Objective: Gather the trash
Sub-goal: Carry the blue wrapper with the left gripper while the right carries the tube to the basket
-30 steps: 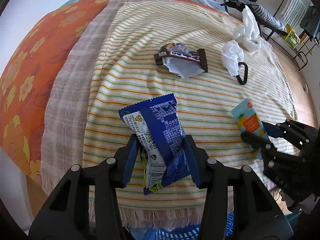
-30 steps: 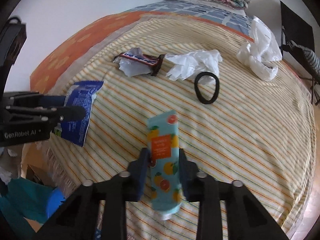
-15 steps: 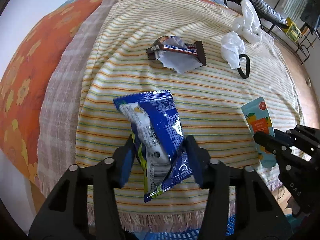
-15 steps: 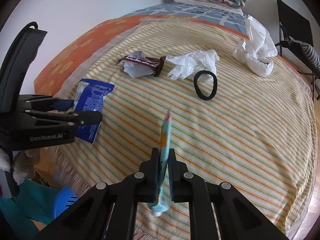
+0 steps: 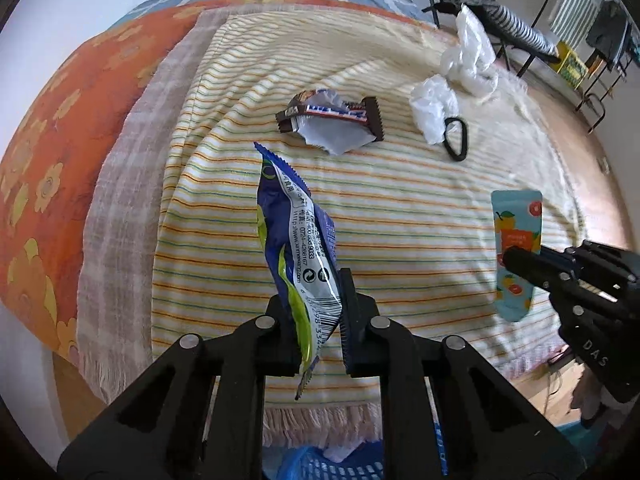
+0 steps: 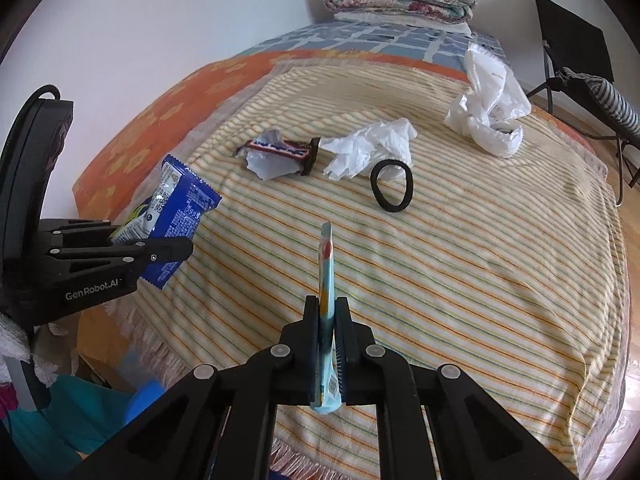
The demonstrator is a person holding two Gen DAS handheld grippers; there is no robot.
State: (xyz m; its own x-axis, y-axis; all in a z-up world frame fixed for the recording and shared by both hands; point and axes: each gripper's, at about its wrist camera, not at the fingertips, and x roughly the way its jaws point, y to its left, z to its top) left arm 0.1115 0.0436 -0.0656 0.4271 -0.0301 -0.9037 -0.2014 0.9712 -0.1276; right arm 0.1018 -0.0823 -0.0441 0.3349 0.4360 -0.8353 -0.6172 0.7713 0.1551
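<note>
While each gripper's jaws clamp one item—left (image 5: pixel 318 312) blue wrapper (image 5: pixel 298 240), right (image 6: pixel 326 322) tube (image 6: pixel 326 280)—one candy wrapper (image 5: pixel 332 124) lies loose.

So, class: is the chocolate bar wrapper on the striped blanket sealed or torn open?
Torn open. The chocolate bar wrapper lies flat on the striped blanket, its silver inner lining spread out below the brown ends.

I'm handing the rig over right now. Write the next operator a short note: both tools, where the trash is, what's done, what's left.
Left tool: shut on the blue crinkly snack wrapper, lifted off the striped bedspread.
Right tool: shut on the flat light-blue fruit-print tube, also lifted.
Done: both grasps. Neither item is binned yet; a blue mesh basket shows below the bed edge.
Left on the bed: torn brown chocolate-bar wrapper, crumpled white tissue, knotted clear plastic bag, black hair tie.
</note>
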